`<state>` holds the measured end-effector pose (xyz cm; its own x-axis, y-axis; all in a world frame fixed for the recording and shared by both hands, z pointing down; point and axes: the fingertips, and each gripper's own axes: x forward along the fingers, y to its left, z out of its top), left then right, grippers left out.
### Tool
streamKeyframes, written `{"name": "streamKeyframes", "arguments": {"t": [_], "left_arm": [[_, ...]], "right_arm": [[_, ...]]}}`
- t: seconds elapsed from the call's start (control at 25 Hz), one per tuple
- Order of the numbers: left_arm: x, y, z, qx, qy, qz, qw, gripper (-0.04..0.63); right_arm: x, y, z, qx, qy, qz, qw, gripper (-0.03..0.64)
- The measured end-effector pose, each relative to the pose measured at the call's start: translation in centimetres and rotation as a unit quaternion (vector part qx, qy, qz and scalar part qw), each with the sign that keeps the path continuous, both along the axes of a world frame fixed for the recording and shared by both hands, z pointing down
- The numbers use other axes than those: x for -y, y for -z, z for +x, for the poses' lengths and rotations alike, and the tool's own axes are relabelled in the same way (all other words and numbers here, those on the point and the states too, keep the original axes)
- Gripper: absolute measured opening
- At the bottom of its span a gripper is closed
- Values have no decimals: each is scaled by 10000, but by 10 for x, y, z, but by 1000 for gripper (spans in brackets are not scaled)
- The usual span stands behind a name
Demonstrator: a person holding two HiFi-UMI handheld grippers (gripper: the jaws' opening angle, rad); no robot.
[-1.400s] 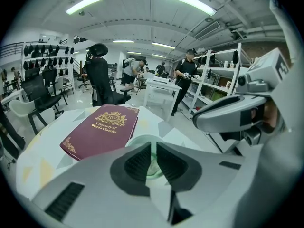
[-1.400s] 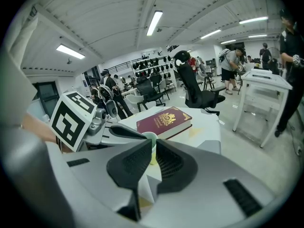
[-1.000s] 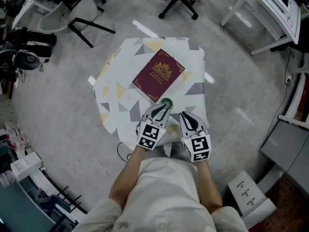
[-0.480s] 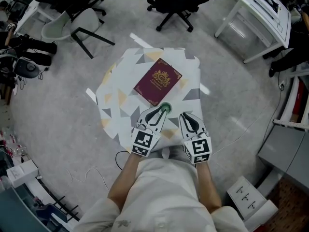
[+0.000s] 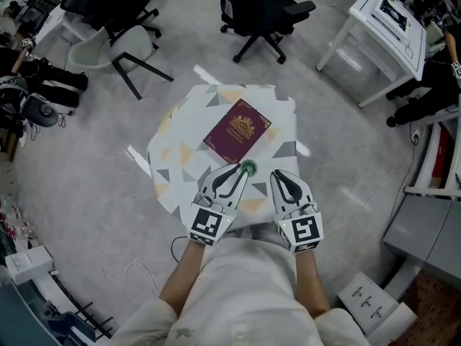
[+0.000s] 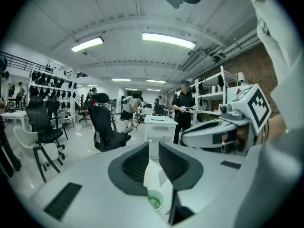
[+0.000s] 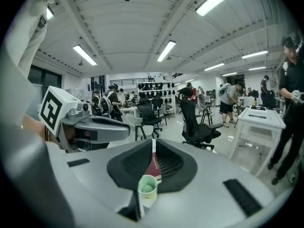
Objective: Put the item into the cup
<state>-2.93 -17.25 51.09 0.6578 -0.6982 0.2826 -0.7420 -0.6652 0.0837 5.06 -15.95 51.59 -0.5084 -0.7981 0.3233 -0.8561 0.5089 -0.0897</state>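
So I'm holding both low over the white geometric-patterned table (image 5: pixel 173 132): left hand-held gripper (image 5: pixel 240 172) narrowly parted, tips by the small green cup (image 5: pixel 249 168), right hand-held gripper (image 5: pixel 278 174) pinched together, empty.

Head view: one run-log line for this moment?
left gripper open, by cup | right gripper shut | cup on table, near book

No legible text, number or brand. The dark red book (image 5: pixel 238 130) at the table's (image 5: pixel 173 150) far side bears a gold crest and lettering, too small to read. The left gripper (image 5: pixel 234 171) and right gripper (image 5: pixel 282 177) carry square code markers only.
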Motion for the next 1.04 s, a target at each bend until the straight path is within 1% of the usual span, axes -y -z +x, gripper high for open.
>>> {"name": "streamKeyframes", "arguments": {"t": [0.2,0.28,0.44,0.56,0.6,0.76,0.92,1.04], "left_arm": [[-5,29,-3,-156,-22,325,9993,77],[-6,38,-4,-191,-43,436,9989,77],[-10,43,-7,-206,-30,393,9990,77],[-8,55,-5,-260,-73,632,9976,77],[-8,56,-5,-267,-79,648,9975,77],[-10,52,-5,-182,-82,488,9986,77],[-9,57,-2,-197,-121,626,9978,77],[-9,55,-1,-176,-125,598,9980,77]], "right_arm": [[-2,33,-1,-48,15,391,9992,28],[-4,39,0,-44,-20,447,9990,28],[-5,48,2,-52,-69,550,9985,28],[-7,54,3,-65,-95,602,9981,28],[-7,55,3,-70,-101,619,9980,28],[-7,59,5,-73,-117,663,9977,28],[-7,60,8,-76,-134,671,9976,28],[-7,60,9,-79,-132,675,9976,28]]}}
